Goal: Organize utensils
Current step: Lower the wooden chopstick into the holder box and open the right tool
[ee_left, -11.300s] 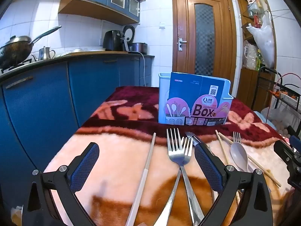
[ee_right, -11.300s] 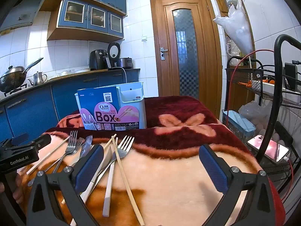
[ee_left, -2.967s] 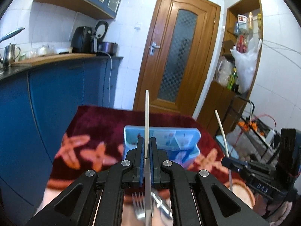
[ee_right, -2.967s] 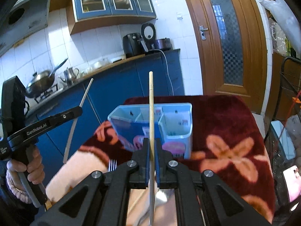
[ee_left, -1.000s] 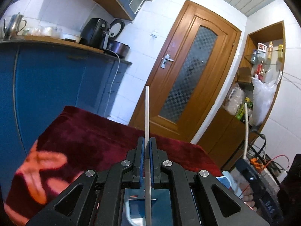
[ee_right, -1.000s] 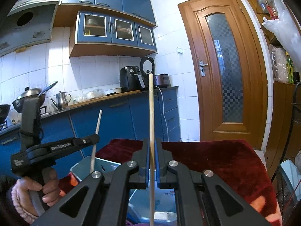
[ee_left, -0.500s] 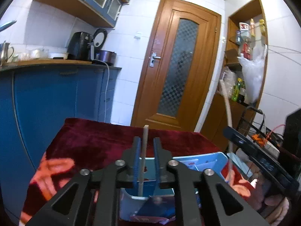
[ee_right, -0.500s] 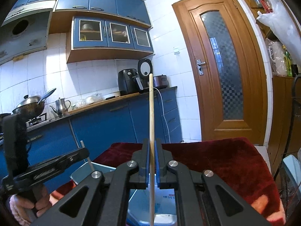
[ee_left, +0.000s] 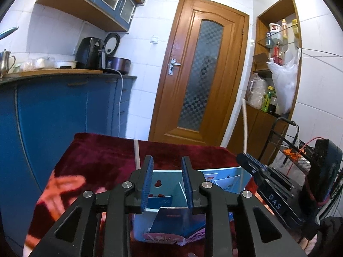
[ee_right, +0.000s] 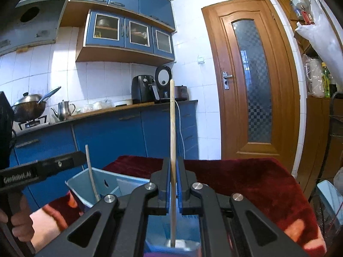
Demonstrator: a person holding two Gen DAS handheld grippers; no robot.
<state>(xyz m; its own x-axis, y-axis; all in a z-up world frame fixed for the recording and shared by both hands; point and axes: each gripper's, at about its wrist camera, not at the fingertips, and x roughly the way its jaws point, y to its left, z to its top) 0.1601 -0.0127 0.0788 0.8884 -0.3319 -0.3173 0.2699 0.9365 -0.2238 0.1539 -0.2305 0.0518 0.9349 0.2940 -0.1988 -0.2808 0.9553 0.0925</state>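
My right gripper point(ee_right: 173, 189) pinches its chopstick point(ee_right: 172, 141) upright, directly above the blue box point(ee_right: 107, 185), while my left gripper point(ee_left: 167, 181) is opening with nothing between, its chopstick point(ee_left: 136, 153) already leaning in the box.

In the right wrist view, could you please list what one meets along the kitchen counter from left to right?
Steel wok with lid → small steel teapot → black air fryer → round black rice-cooker lid standing open → dark cooker pot.
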